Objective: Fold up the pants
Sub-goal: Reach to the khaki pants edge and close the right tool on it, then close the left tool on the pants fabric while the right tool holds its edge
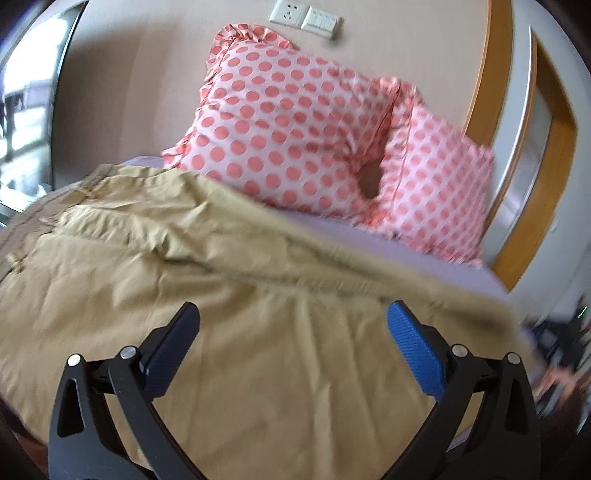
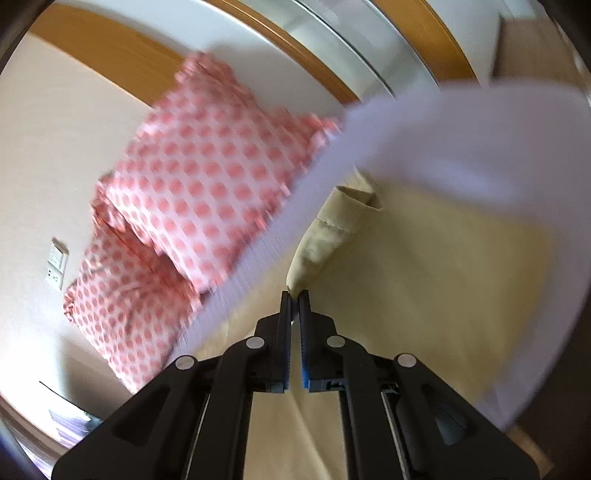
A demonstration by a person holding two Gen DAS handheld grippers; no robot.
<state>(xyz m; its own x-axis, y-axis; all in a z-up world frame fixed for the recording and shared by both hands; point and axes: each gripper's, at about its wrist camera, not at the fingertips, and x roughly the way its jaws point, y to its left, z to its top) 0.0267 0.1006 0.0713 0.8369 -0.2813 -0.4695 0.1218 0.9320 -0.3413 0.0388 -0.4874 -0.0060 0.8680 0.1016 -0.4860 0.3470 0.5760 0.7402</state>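
Note:
Tan pants lie spread and wrinkled on a bed with a pale lilac sheet. My left gripper is open, hovering just above the middle of the tan fabric, empty. In the right wrist view my right gripper is shut on a pinched fold of the pants, near a hemmed leg end, and holds it up off the sheet. The view is tilted and blurred.
Two pink polka-dot pillows lean against the beige wall at the head of the bed. A wall socket and switch sit above them. A wood-framed panel stands at the right; a window is at the left.

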